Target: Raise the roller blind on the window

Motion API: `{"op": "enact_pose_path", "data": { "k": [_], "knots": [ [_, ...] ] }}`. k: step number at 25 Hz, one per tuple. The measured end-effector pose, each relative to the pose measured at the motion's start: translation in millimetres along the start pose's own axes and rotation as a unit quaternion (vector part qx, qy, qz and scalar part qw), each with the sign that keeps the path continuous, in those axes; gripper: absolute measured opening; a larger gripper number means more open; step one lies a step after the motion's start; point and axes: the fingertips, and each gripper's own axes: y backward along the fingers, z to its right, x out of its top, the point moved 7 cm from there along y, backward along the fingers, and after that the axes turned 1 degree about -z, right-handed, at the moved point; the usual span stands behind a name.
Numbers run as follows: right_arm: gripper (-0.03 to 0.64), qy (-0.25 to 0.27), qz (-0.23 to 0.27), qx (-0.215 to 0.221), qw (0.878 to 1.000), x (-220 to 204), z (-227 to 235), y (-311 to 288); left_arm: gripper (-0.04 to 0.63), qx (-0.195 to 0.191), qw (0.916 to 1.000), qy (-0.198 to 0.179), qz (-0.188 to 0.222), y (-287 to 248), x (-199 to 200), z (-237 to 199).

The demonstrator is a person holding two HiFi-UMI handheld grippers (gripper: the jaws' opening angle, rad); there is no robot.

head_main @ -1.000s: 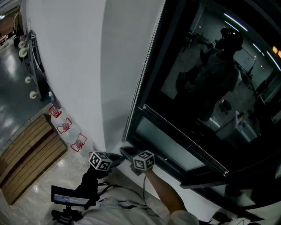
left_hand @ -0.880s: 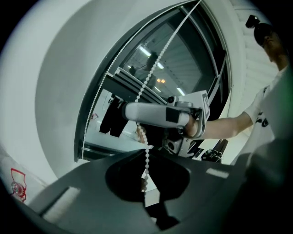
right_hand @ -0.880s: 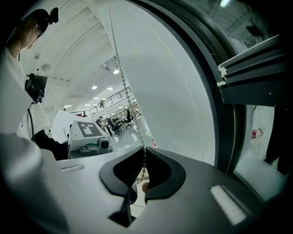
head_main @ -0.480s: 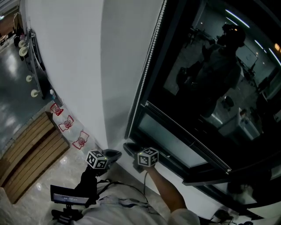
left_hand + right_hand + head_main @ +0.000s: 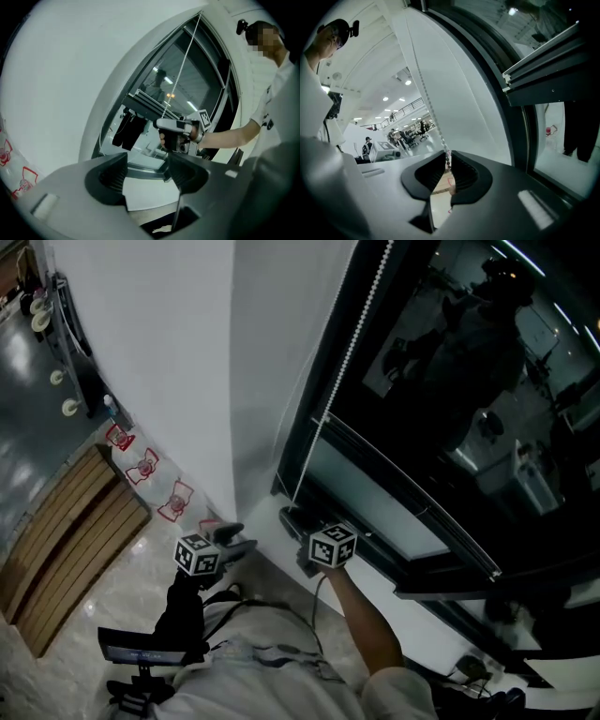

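The fingers of my left gripper [image 5: 146, 161] have just been opening and now stand spread as wide as they go, with nothing between them, only the pale sill and the dark window frame [image 5: 140, 104] beyond. Ahead of them and a little to their right is my right gripper [image 5: 447, 158], gripped by my hand [image 5: 164, 139], and from its tips the white beaded pull chain [image 5: 350, 352] of the roller blind climbs steeply along the edge of the frame and out of the top of the picture. The right fingers have just eased apart a touch, yet they stand nearly together, and the chain runs down into the narrow gap at their tips, where they pinch it; below the fingers I lose sight of it. To the right of both sets of fingers lies the dark window glass [image 5: 450, 381], which mirrors a lit room. To the left of the left fingers a plain white wall [image 5: 159, 352] curves away, with a slatted wooden panel [image 5: 66, 540] on the floor well beyond it. Of the blind itself I can make out only this chain with any certainty.
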Motion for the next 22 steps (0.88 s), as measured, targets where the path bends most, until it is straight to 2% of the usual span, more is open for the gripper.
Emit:
{"op": "enact_pose_path", "data": {
  "k": [2,5,8,12,15,18,22],
  "knots": [
    [0.071,0.002,-0.011,-0.013,1.000,-12,0,6,0.261,-0.006,0.9999,-0.002,-0.008,0,-6,7],
    [0.097,-0.017,0.000,-0.037,0.999,-30,0,20,0.261,-0.020,0.9995,-0.011,-0.021,-2,-17,20],
    [0.153,-0.024,0.017,-0.081,0.996,-46,-6,31,0.261,-0.033,0.9990,-0.019,-0.023,4,-23,27],
    [0.161,-0.041,0.047,-0.147,0.987,-57,-35,38,0.250,-0.050,0.9979,-0.030,-0.028,26,-18,27],
    [0.138,-0.059,0.072,-0.193,0.977,-72,-50,60,0.148,-0.064,0.9967,-0.041,-0.027,23,-15,35],
    [0.113,-0.089,0.096,-0.231,0.964,-93,-67,87,-0.003,-0.065,0.9959,-0.054,-0.032,19,-17,48],
    [0.067,-0.124,0.125,-0.258,0.950,-127,-96,119,-0.002,-0.080,0.9946,-0.049,-0.046,21,-35,73]
  ]
}}
